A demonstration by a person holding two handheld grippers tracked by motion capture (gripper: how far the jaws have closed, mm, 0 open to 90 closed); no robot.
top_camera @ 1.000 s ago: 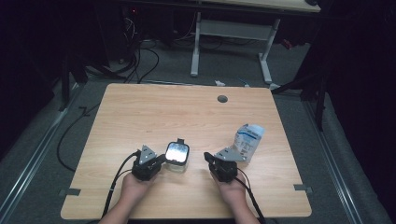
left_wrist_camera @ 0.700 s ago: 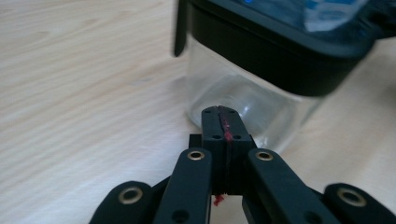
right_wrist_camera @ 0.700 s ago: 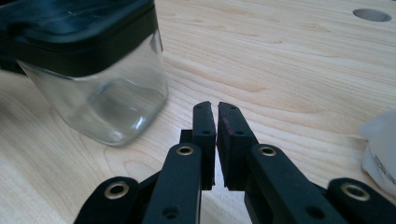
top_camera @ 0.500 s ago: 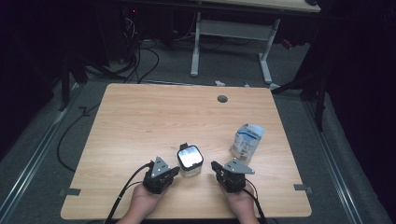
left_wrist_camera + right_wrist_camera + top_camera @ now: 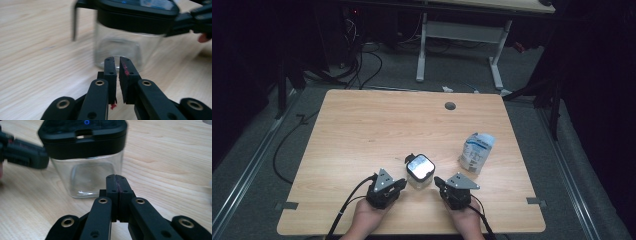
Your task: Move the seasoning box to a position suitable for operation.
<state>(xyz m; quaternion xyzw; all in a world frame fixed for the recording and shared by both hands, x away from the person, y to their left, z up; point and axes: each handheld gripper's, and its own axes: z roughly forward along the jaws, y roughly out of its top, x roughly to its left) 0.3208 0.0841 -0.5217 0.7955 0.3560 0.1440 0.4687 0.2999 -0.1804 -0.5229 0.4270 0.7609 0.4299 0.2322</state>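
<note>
- Jar (image 5: 420,171): clear square glass, black lid, upright on the table (image 5: 362,130) near the front edge, between both tongs.
- Left gripper (image 5: 117,66): jaws a thin slit apart and just opening, nothing between them, tips just short of the glass.
- Right gripper (image 5: 117,183): jaws pressed together, empty, aimed at the jar's lower wall.
- My read: the lid comes next. Open both wider first; one clamps the glass body low, the other takes the lid (image 5: 83,135) rim squarely.
- Risk: slick glass, so grip across the flat sides. The pouch (image 5: 476,152) stands well clear.
</note>
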